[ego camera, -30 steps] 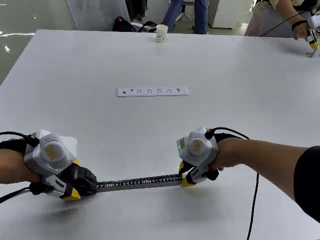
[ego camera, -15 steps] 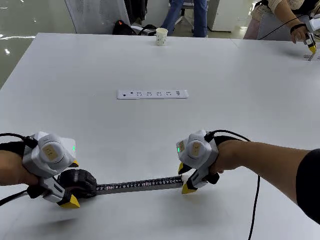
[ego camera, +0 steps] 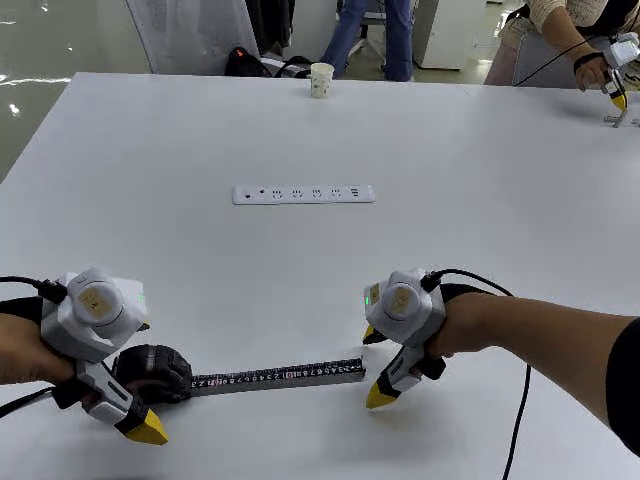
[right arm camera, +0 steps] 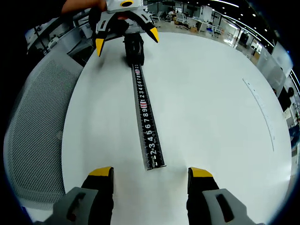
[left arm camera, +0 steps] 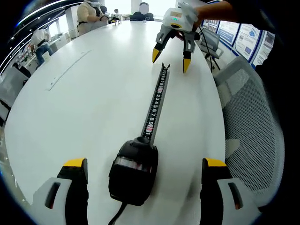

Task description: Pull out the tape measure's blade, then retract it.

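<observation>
Bright, even overhead light is flooding the table (ego camera: pixel 300 120); a faint, soft shadow is lying just under the right gripper (ego camera: pixel 374 365); far from its jaws, fisheye edges are bending.

On your tape measure's blade (right arm camera: pixel 148 136) you can read white numerals 2 through 9 running up from its tip, then a red mark; farther numerals blur together.
</observation>
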